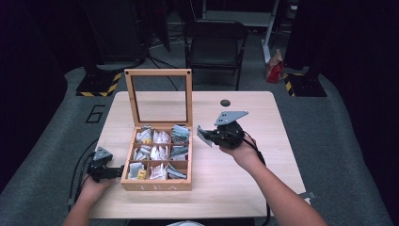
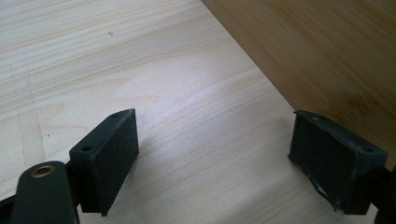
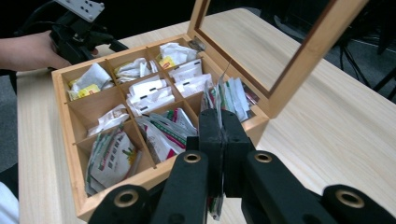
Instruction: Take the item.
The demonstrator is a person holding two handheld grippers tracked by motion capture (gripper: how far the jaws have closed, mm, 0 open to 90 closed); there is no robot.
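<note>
While the right hand-held gripper [image 3: 219,135] pinches a thin tea sachet [image 3: 218,100] just above the box [image 1: 155,186], the person does best to carry it edge-on clear of the lid [image 1: 159,73], the left hand-held gripper [image 2: 215,154], jaws apart, bracing the box's side on the worktop [image 1: 235,183].

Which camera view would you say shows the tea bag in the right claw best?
The right gripper view: the tea bag stands edge-on, pinched between the shut right claw, before the open tea box. The high view shows it as a small pale packet at that claw, beside the box. The left gripper view looks at the table and the box wall.
</note>
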